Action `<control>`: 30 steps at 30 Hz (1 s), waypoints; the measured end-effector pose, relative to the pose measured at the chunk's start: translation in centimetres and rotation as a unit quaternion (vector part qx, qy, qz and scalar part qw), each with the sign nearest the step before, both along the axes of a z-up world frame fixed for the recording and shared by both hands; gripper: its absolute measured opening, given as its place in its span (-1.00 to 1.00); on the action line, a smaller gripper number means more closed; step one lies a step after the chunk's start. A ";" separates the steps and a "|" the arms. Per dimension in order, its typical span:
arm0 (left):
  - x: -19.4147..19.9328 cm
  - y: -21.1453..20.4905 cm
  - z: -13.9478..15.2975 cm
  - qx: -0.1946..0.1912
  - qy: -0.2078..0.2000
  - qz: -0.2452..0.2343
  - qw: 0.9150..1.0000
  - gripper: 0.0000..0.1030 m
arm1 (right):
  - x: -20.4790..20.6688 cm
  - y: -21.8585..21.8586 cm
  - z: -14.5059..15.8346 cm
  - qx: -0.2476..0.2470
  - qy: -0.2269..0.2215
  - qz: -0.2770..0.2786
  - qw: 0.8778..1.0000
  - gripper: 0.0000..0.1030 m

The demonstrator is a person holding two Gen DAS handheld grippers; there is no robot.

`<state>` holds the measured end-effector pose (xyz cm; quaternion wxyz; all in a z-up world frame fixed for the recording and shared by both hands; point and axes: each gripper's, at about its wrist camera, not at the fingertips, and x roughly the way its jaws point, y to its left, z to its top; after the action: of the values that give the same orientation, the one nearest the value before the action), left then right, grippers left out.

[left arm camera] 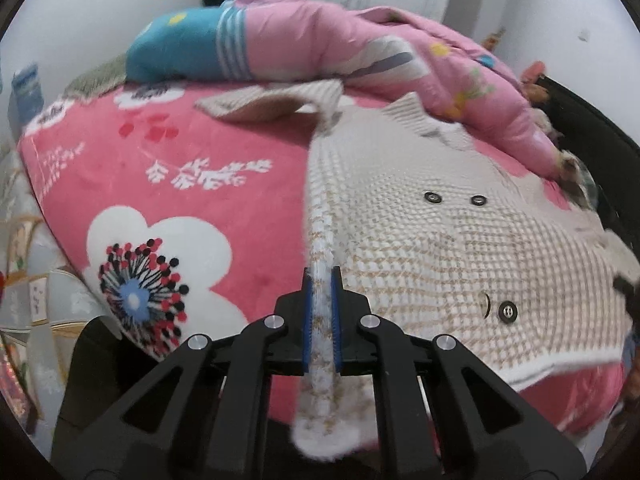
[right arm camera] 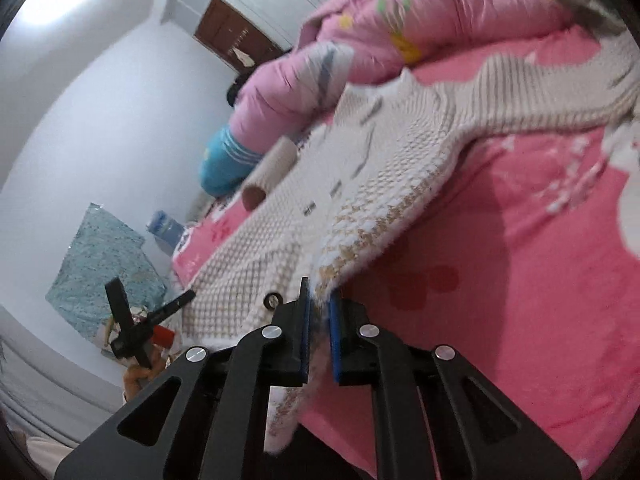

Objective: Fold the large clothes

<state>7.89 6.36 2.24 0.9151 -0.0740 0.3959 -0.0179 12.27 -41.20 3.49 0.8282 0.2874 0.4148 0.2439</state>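
A cream and beige knit cardigan [left arm camera: 440, 232] with dark buttons lies spread on a pink floral bed cover [left arm camera: 180, 168]. My left gripper [left arm camera: 322, 280] is shut on the cardigan's left hem edge, which stands up as a ridge between the blue pads. My right gripper [right arm camera: 318, 300] is shut on the cardigan [right arm camera: 360, 184] at its right hem corner and lifts it off the bed cover [right arm camera: 520, 260]. One sleeve [left arm camera: 276, 100] lies toward the far left; the other sleeve [right arm camera: 540, 92] stretches to the right.
A pink quilt [left arm camera: 360, 52] with a blue end is bunched along the far side of the bed. The left gripper's body [right arm camera: 136, 328] shows at the left of the right wrist view. A patterned teal sheet [right arm camera: 100, 264] leans on the white wall beside the bed.
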 end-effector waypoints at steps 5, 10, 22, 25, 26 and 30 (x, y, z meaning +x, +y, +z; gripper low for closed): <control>-5.7 -2.2 1.0 0.006 0.006 -0.018 1.000 -0.86 | -3.7 -2.5 0.9 -0.003 -0.003 -0.001 1.000 -0.84; -9.1 -2.8 -1.9 0.015 0.050 -0.016 0.998 -0.86 | -9.4 -5.4 0.1 -0.025 0.012 -0.032 0.999 -0.90; -9.0 0.9 -5.1 0.058 0.057 0.042 0.996 -0.29 | -7.8 -1.8 -0.4 -0.261 0.027 -0.073 0.962 0.51; -8.7 1.4 -4.1 0.053 0.035 0.052 0.997 -0.04 | -5.4 2.5 1.1 -0.292 -0.013 -0.024 0.956 0.64; -8.3 1.5 -3.9 0.049 0.030 0.055 0.997 0.00 | -4.3 4.4 1.5 -0.308 -0.030 -0.011 0.951 0.81; -6.1 1.5 -3.7 0.028 0.024 0.060 0.998 0.19 | -0.9 11.1 2.4 -0.356 -0.094 0.045 0.929 0.88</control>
<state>1.79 7.83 -1.43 0.9064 -0.0722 0.4132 0.0498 11.35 -30.12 5.92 0.8995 -0.0692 0.4070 0.1430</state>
